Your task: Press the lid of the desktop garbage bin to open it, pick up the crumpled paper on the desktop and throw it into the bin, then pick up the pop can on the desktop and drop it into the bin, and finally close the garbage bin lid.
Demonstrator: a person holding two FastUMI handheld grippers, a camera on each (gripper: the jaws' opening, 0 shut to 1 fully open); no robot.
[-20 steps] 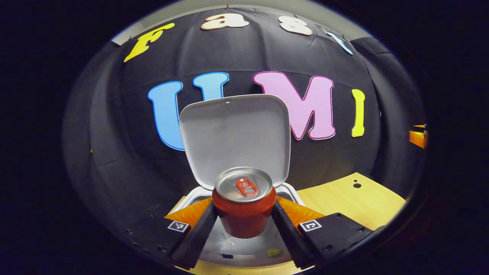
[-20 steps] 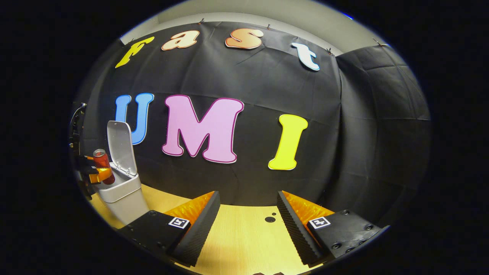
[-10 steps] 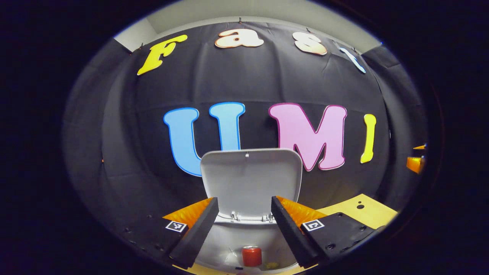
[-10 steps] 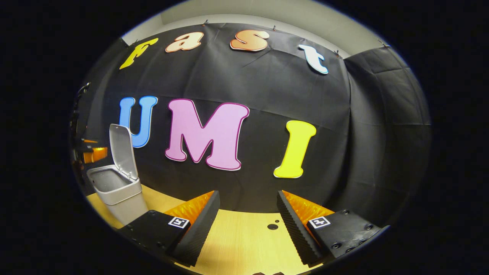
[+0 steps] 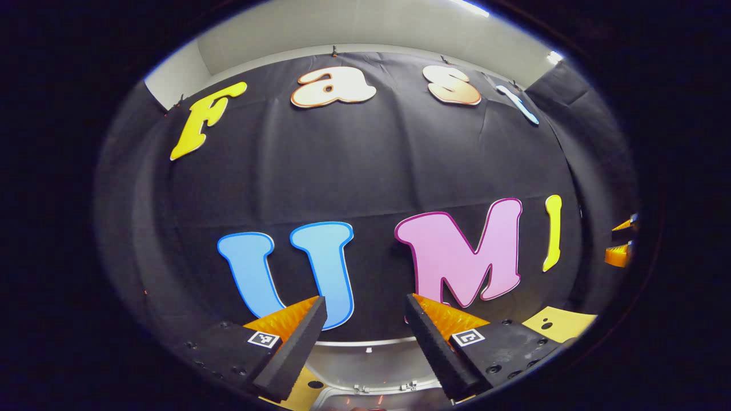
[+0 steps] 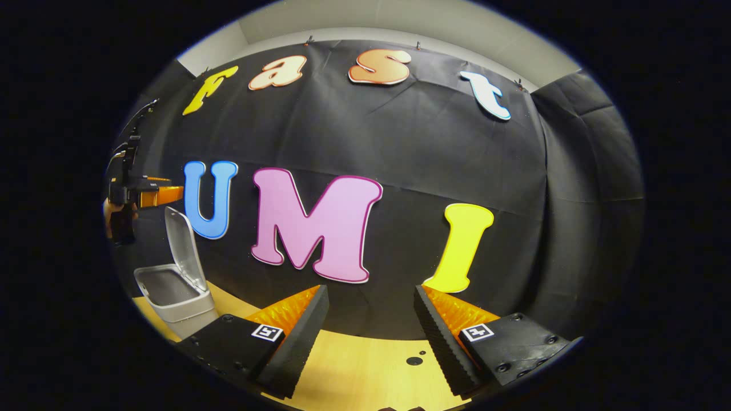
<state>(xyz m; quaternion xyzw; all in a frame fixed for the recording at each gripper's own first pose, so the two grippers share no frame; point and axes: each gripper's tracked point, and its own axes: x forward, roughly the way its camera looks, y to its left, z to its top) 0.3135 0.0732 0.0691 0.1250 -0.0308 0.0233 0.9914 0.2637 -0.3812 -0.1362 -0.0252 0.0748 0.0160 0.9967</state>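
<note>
Bin [image 6: 171,297] stood on the surface [image 6: 365,371] at far left in our right gripper view, its lid [image 6: 184,246] upright. We held the left tool [image 5: 361,319] spread and empty above that lid; our right tool [image 6: 371,319], well apart, was spread and empty too.

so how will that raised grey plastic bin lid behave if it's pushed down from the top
The grey plastic bin lid looks thin and hinged at the rear, so it likely swings down easily. The small grey desktop bin looks light and stands free, so a hard push may slide or tip it.
</note>
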